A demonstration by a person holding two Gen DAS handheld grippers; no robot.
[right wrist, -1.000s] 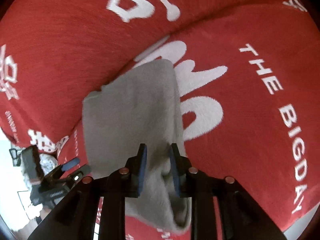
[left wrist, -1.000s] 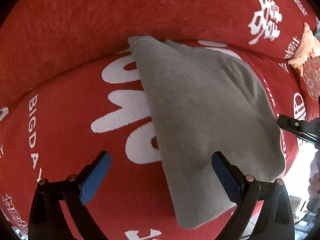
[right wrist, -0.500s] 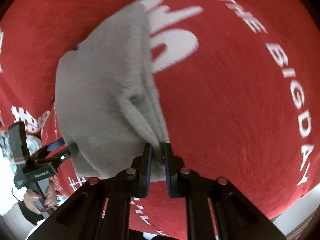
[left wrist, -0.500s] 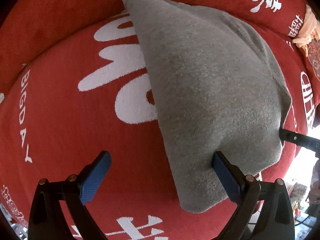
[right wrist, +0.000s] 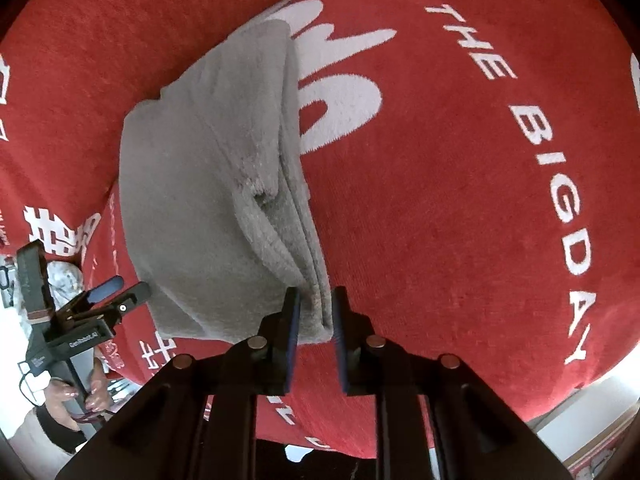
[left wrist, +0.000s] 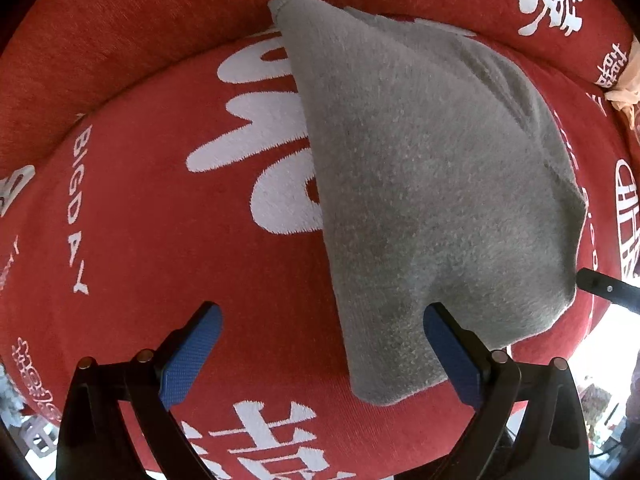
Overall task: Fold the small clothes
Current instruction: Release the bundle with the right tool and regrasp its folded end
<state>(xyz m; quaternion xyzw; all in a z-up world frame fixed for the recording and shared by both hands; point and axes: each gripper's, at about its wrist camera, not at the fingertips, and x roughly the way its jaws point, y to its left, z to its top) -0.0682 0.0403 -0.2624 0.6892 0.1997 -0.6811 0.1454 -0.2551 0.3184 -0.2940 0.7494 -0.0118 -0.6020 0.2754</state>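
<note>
A grey fleece cloth [left wrist: 420,176] lies folded on a red cushion [left wrist: 152,240] with white lettering. My left gripper [left wrist: 320,352] is wide open and empty, its right finger [left wrist: 452,352] touching the cloth's near corner. In the right wrist view the cloth [right wrist: 208,184] shows stacked layers at its right edge. My right gripper [right wrist: 314,332] has its jaws a little apart around the near corner of those layers. The left gripper [right wrist: 108,296] also shows at the left of that view.
The red backrest [left wrist: 160,20] rises behind the seat cushion. A peach cloth [left wrist: 628,84] lies at the far right. The cushion's front edge drops off to a floor [right wrist: 580,428] at the lower right. A person's hand [right wrist: 68,396] shows at the lower left.
My right gripper's jaws have parted slightly after pinching the cloth's corner, and the cloth has settled flatter. My left gripper has drawn back a little and stays open.
</note>
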